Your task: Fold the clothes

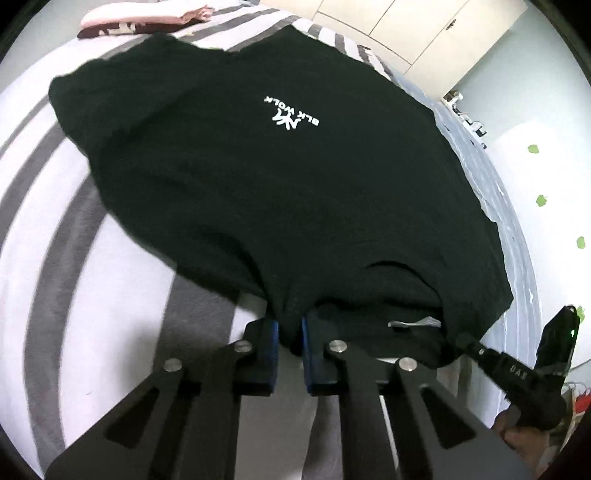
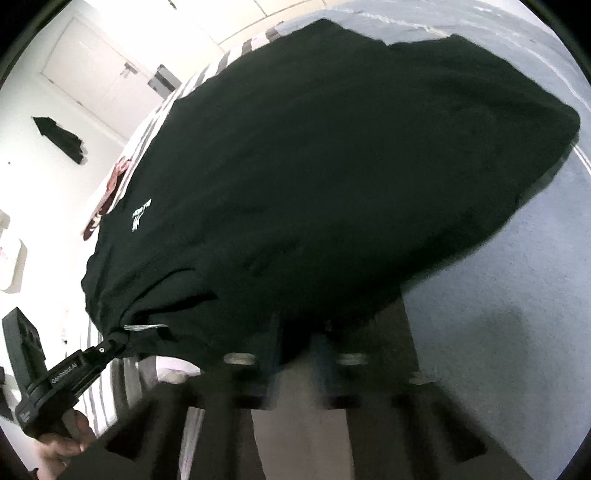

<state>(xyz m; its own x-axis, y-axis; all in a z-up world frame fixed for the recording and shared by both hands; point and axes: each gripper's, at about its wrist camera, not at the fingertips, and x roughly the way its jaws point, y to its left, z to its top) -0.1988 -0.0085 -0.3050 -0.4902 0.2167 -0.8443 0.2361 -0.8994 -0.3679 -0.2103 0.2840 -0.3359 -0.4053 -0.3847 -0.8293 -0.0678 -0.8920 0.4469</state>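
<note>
Nearest the person, both tongs are clenched on the near edge of a black T-shirt. The left tongs pinch a bunch of dark cloth between their blue pads; the collar, with its white label, sags between the two grips. The right tongs are blurred in their own view, yet cloth plainly gathers between their fingers, and in the left wrist view they can be seen biting the shirt's edge at the other side of the collar. Holding the shirt by two points at the shoulder line seems meant to keep that edge taut and level, so the garment can be spread or carried over into a fold.

The rest of the shirt lies spread out across the bed, chest logo upward, reaching toward the bed's far edge; one side sits close to the bed's edge by the floor. The cover is pale with broad grey stripes.

At the far corner of the bed lies a small stack of folded clothes, pink over maroon, just beyond the shirt's far end. It likely limits how far the shirt can be pushed that way. Beyond the bed stand cream cupboard doors. A dark garment lies on the pale floor, well clear of the work.
</note>
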